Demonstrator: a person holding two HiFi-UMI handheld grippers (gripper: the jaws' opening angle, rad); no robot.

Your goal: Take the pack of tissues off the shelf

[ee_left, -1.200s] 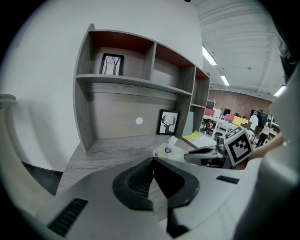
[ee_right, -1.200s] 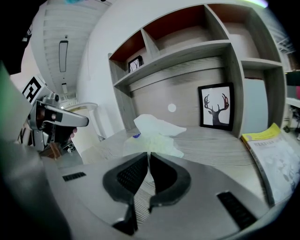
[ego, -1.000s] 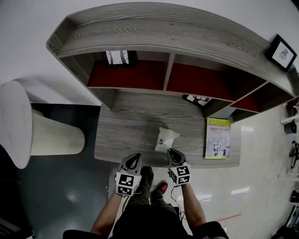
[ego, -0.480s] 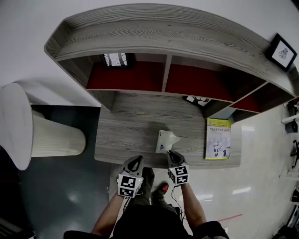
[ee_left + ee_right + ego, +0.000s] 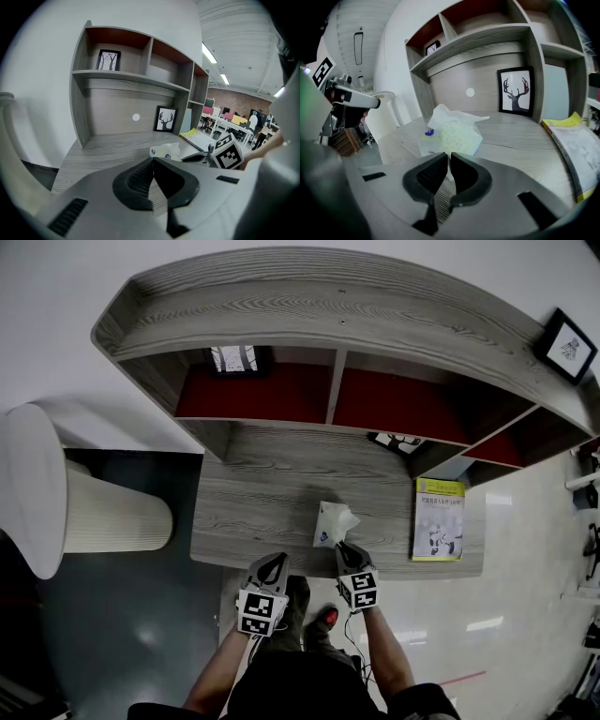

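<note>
Head view, looking steeply down. The pack of tissues (image 5: 333,522) lies at the near edge of the tabletop (image 5: 253,502), right of centre, with a tissue ruffled out of its top. It is outside the shelf unit (image 5: 328,306) behind it.

The right hand-held gripper (image 5: 343,546) meets the pack's near end. In the right gripper view its jaws are closed on that near edge (image 5: 452,133), and a white sliver shows between the tips. The jaws cover the edge itself, so it is unclear whether the pack rests on the wood or is slightly raised. The print on the pack is too blurred to read, apart from a round blue mark.

The left hand-held gripper (image 5: 273,561) hangs off the tabletop's near edge, left of the pack. Its jaws are together with nothing between them.

A yellow booklet (image 5: 437,518) lies to the right. A framed deer picture (image 5: 516,91) stands at the far side, half hidden under the shelf from above. A framed tree picture (image 5: 234,357) sits in the left compartment.
</note>
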